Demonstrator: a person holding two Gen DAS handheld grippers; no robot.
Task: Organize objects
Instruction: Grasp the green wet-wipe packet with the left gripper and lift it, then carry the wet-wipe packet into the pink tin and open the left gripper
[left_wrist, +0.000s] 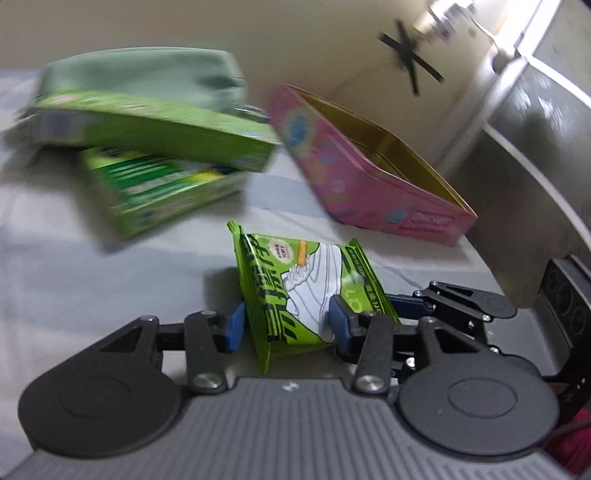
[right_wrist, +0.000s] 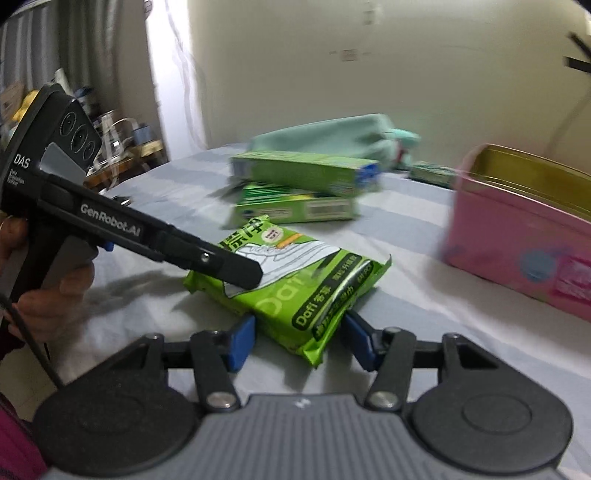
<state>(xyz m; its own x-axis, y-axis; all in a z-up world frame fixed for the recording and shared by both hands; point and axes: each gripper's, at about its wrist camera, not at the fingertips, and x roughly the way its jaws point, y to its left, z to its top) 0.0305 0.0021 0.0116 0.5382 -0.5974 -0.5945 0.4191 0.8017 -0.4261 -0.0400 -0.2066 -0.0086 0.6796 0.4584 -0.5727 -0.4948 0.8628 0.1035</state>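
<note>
Both grippers on the green foil wipes pack (left_wrist: 310, 291), frame centre.
Your left gripper (left_wrist: 286, 325) clamps it; right gripper (right_wrist: 299, 339) jaws straddle it, apart. Next, probably: open pink tin box (left_wrist: 369, 173), right of frame.

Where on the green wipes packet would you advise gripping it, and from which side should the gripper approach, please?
Probably across the narrow width of the green wipes packet, near one short end, coming in low along its length. It lies flat on the bedsheet and is soft, so pads on its two long edges should hold best. Both the left gripper and the right gripper already straddle it that way, one from each end.
</note>
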